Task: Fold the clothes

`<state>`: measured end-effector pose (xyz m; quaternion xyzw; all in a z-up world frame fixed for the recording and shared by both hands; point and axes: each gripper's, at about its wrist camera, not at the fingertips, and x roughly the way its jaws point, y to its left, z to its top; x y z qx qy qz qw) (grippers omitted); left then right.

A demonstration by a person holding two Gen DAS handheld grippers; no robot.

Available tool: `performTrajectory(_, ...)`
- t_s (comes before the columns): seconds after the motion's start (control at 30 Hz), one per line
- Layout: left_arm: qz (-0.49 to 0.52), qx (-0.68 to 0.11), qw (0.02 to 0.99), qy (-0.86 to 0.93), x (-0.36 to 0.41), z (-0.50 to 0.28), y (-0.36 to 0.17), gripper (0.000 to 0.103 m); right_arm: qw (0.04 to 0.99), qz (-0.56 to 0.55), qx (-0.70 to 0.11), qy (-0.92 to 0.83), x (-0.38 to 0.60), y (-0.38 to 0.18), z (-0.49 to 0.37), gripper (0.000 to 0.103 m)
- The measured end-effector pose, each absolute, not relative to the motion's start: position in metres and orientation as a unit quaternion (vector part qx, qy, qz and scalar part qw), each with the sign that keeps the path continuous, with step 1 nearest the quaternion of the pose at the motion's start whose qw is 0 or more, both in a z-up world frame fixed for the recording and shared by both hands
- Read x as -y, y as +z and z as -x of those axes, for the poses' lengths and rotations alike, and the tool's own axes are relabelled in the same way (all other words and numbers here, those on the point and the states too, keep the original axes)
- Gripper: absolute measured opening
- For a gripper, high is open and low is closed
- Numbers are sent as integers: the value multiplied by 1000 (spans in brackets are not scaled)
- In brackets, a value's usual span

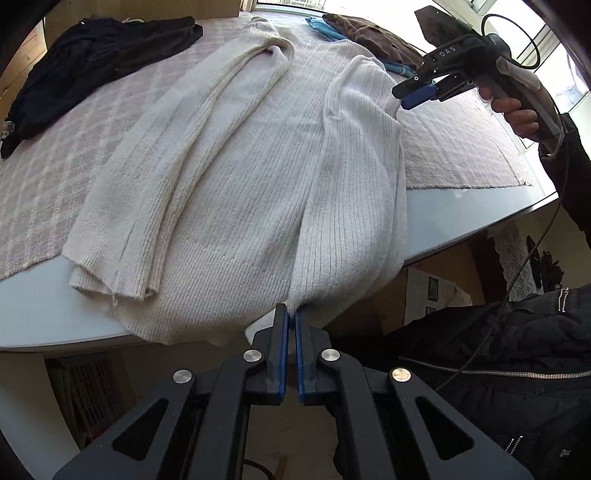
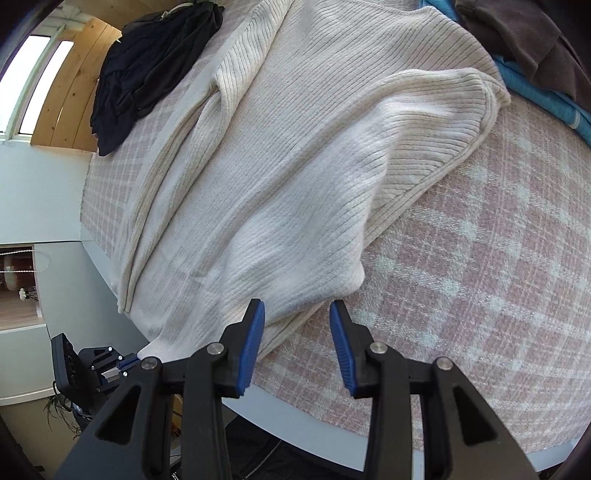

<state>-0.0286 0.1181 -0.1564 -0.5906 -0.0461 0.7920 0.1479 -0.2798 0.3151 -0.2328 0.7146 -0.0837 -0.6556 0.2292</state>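
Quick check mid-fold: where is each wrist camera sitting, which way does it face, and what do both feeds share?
Left wrist: rides the left gripper at the table edge, shut on the sweater hem; shows the right gripper and hand.
Right wrist: rides the right gripper, open above the sweater's side, facing steeply down.
Shared: sweater, black clothes, checked cloth.

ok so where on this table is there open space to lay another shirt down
Free: the checked cloth right of the white sweater, toward the near table edge; a smaller strip between the sweater and the black clothes. Crowded: the far right corner, with blue and brown garments.
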Motion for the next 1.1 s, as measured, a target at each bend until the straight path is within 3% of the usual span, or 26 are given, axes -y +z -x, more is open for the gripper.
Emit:
performTrajectory(0.17,603,25,149,784,-129,38,-159,3,207,-716,74,-662,-307,-241,282,34)
performTrajectory(0.2,604,20,151,782,-131,38,-159,3,210,-713,66,-666,-305,-238,282,18)
performTrajectory(0.23,601,20,154,784,-132,38,-156,3,214,-709,56,-670,-304,-234,281,10)
performTrajectory(0.27,598,21,157,786,-133,38,-154,3,218,-705,46,-674,-303,-230,280,9)
performTrajectory(0.5,633,43,146,759,-124,41,-201,3,189,-709,-42,-678,-291,-232,279,11)
performTrajectory(0.6,622,48,139,769,-119,36,-189,4,191,-694,-80,-689,-288,-214,267,22)
performTrajectory(0.77,609,53,137,780,-113,19,-167,4,219,-657,-120,-712,-274,-172,240,22)
performTrajectory(0.9,613,45,138,777,-119,19,-170,3,281,-649,-144,-692,-207,-186,229,23)
performTrajectory(1.03,600,49,151,784,-132,30,-176,4,253,-661,-211,-674,-182,-234,227,23)
performTrajectory(1.1,597,47,145,788,-138,31,-180,4,249,-666,-196,-675,-191,-241,230,23)
